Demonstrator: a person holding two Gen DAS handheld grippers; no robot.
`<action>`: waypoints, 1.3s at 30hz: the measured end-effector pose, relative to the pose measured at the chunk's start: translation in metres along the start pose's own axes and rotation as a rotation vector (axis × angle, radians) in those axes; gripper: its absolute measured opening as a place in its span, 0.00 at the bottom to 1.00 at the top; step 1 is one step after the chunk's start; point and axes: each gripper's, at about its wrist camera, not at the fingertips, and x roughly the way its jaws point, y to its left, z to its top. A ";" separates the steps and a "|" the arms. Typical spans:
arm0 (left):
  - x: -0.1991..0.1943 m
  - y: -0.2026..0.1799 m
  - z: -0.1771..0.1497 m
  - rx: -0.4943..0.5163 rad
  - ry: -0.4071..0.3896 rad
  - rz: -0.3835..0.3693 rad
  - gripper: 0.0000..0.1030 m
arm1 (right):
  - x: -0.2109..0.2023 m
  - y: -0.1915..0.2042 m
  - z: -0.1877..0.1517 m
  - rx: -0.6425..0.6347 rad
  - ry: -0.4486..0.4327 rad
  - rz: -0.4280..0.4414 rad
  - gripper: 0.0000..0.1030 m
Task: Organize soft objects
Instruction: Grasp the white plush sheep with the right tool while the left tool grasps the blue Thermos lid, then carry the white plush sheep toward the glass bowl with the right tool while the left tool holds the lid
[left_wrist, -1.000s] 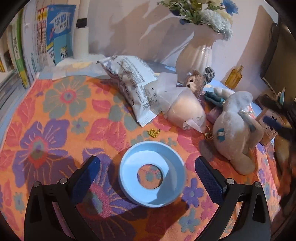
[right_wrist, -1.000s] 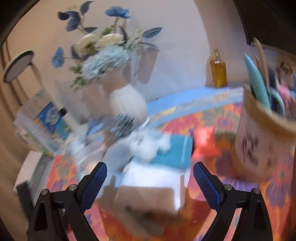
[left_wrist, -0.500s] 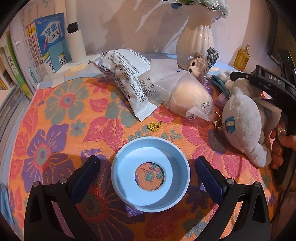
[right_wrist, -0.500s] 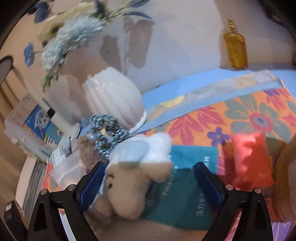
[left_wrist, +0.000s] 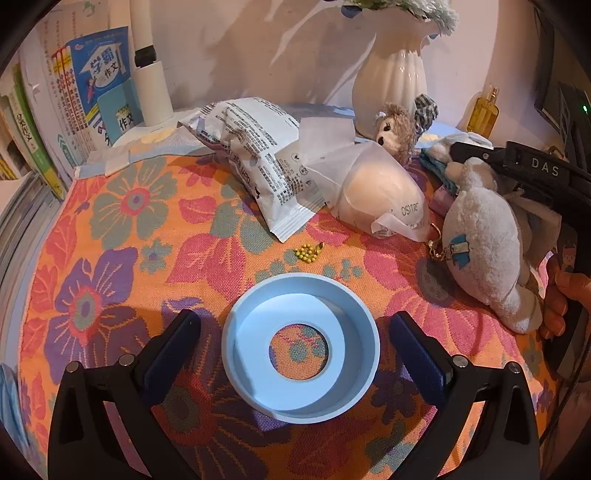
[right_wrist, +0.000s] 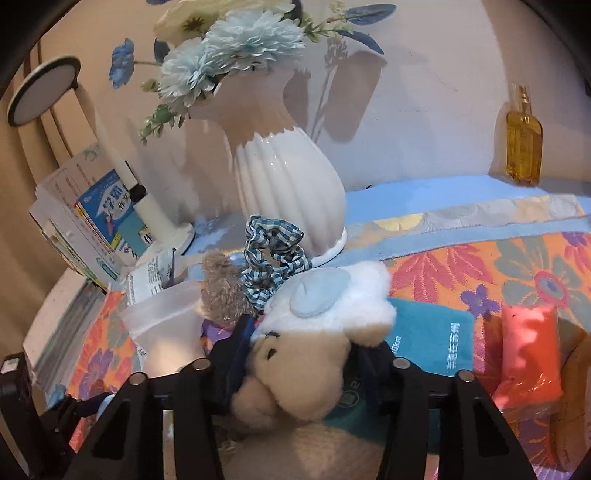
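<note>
A woven cloth (left_wrist: 110, 229) with big orange, pink and purple flowers covers the table. In the lower middle of the left wrist view sits a smooth pale-blue ring dish (left_wrist: 301, 347), round, shallow, with a hole at its centre that shows the cloth beneath. The left gripper (left_wrist: 295, 339) straddles it; its jaws have just been closing a little, yet both dark pads stand clear of the rim, so it grips nothing. Just above the dish lies a small cluster of yellow beads (left_wrist: 307, 253), and beyond that a crinkled white printed packet (left_wrist: 258, 162) and a frosted plastic bag (left_wrist: 376, 195) with something pale and rounded inside.

At the right edge of that view, the fluffy white plush toy (left_wrist: 484, 240) lies on the cloth with a black tool reaching over it. In the right wrist view the toy (right_wrist: 314, 343) fills the lower centre: fleecy white head, felt-blue ear, beige nubbly face. The right gripper (right_wrist: 299, 354) has just been closing, and its blue pads seem to press into the toy's head from both sides, though the right pad is mostly hidden by the fur. Behind it are a small brown furry bear (right_wrist: 221, 295), a gingham scrunchie (right_wrist: 275, 254), a ribbed white glazed vase (right_wrist: 288, 188), and, to the right, a teal pouch (right_wrist: 432, 339) and a glossy red packet (right_wrist: 528, 350).
</note>
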 end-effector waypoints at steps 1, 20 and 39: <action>-0.004 0.002 0.000 -0.016 -0.026 0.015 0.64 | -0.001 -0.002 0.000 0.018 -0.015 0.011 0.44; -0.009 0.034 -0.001 -0.176 -0.077 -0.072 0.62 | -0.079 -0.012 -0.017 0.137 -0.372 0.095 0.44; -0.024 0.055 -0.010 -0.295 -0.128 -0.108 0.62 | -0.150 0.015 -0.113 0.107 -0.243 0.252 0.44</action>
